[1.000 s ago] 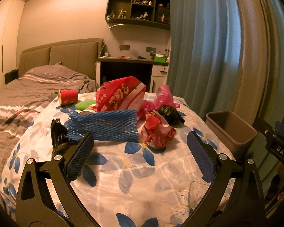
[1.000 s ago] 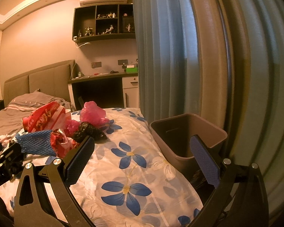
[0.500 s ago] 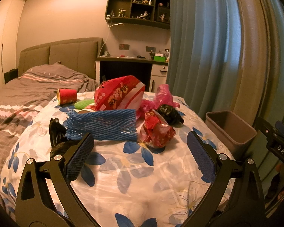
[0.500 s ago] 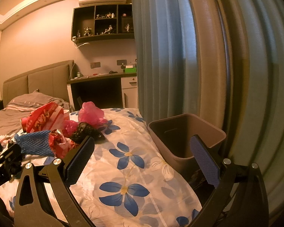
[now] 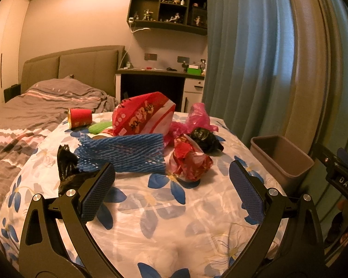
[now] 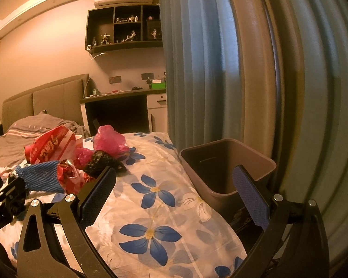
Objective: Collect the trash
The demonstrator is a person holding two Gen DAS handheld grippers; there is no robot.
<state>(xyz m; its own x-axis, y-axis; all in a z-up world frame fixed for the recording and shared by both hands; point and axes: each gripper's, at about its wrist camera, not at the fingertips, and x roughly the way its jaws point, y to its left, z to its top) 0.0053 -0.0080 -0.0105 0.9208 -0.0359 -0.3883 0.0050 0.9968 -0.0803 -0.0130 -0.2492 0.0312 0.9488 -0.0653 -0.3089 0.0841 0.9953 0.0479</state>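
A trash pile lies on the floral bedspread (image 5: 174,208): blue foam net (image 5: 125,153), crumpled red wrapper (image 5: 190,159), red snack bag (image 5: 141,118), black bags (image 5: 205,136) (image 5: 66,162), pink bag (image 5: 198,115), red cup (image 5: 79,117). A brown bin (image 5: 281,155) stands at the bed's right; it also shows in the right wrist view (image 6: 227,164). My left gripper (image 5: 171,190) is open and empty, just short of the pile. My right gripper (image 6: 174,192) is open and empty, between the pile (image 6: 67,176) and the bin.
A blue curtain (image 5: 250,58) hangs behind the bin. A grey duvet (image 5: 23,115) covers the bed's left. A desk (image 5: 160,81) and wall shelf (image 5: 167,11) stand at the back.
Both grippers drifted slightly; the views have barely shifted. Jaws stay open and nothing was picked up.
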